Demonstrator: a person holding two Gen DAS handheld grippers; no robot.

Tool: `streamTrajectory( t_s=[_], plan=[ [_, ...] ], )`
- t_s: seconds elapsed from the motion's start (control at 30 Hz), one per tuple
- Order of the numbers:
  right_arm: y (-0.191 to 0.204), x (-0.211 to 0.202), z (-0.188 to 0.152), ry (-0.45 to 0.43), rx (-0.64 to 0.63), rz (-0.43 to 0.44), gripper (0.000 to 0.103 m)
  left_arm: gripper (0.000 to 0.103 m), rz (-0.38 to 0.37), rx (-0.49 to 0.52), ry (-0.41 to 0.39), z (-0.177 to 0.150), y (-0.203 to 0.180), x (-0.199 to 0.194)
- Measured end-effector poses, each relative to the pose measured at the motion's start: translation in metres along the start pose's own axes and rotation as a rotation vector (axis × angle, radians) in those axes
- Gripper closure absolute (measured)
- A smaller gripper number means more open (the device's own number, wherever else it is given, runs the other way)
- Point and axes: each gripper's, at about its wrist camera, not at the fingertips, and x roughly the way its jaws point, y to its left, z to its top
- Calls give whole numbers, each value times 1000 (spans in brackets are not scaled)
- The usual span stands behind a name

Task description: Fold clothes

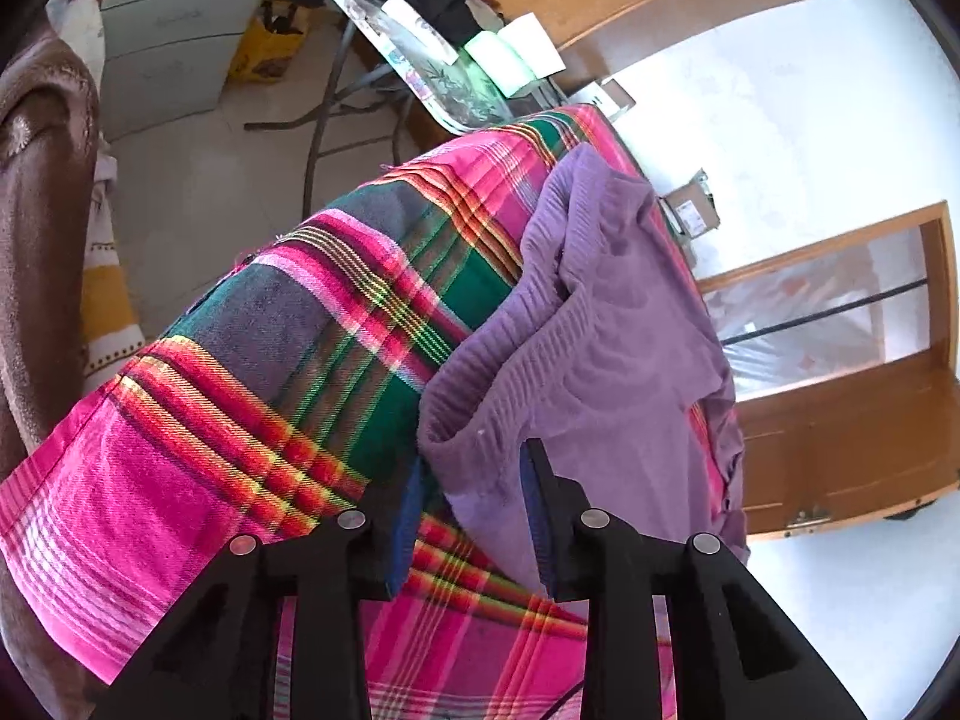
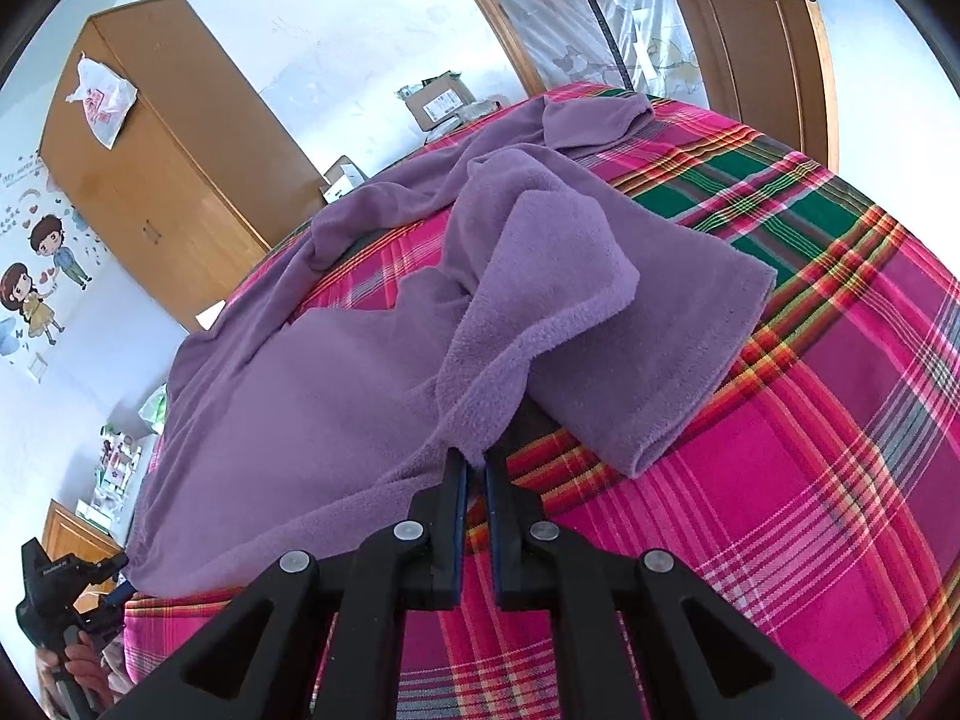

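Your right hand-held gripper [image 2: 475,468] is pinching a fold of the purple fleece garment [image 2: 360,360] lying on the pink plaid bedspread [image 2: 810,450]. Your left hand-held gripper [image 1: 474,480] is standing spread around its hem, not gripping. Lifting now risks the loose side sagging and bunching.

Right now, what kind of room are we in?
Probably a bedroom in a home. A purple fleece garment lies on a bed covered by a pink plaid sheet, a tall wooden wardrobe stands against the wall, and cartoon wall stickers decorate it.
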Motion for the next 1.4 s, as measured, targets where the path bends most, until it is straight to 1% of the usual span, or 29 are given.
streamTrajectory(
  t_s=[0.07,0.1,0.13,0.2,0.4,0.5,0.63,0.73,0.8,0.9,1.0,1.07,1.17,1.27,1.4],
  plan=[
    [0,-1,0,-4,-5,-2,97,73,6,4,-7,-1,-1,0],
    [0,-1,0,-5,-7,-3,97,87,6,9,-10,-1,-1,0],
    [1,-2,-1,-11,-15,-10,97,92,6,14,-12,-2,0,0],
    [5,-4,-1,-24,-35,-21,97,93,0,15,-20,-2,1,-2],
    [4,-16,1,-42,-32,10,98,94,-41,32,-41,-6,-2,-18],
    [3,-26,2,-51,-26,25,101,94,-68,25,-33,-8,-2,-27],
    [-1,-42,3,-75,-28,28,101,94,-71,37,-20,-12,-1,-33],
    [-7,-43,1,-59,-17,29,101,94,-56,42,-12,-16,4,-30],
    [-8,-40,-1,-50,-20,18,101,94,-50,11,3,-17,11,-24],
    [-8,-34,-4,-35,-19,10,101,94,-42,-9,16,-17,18,-19],
    [-12,-30,-6,-21,-14,5,101,94,-39,-3,15,-16,18,-18],
    [-16,-27,-5,-8,7,24,101,94,-37,-2,13,-15,18,-17],
    [-18,-25,-6,13,-4,40,100,94,-18,6,25,-16,18,-13],
    [-16,-26,-5,29,-46,37,97,93,-21,18,35,-16,19,-12],
    [-7,-33,0,48,-124,11,97,91,-13,32,60,-14,17,-17]
  ],
)
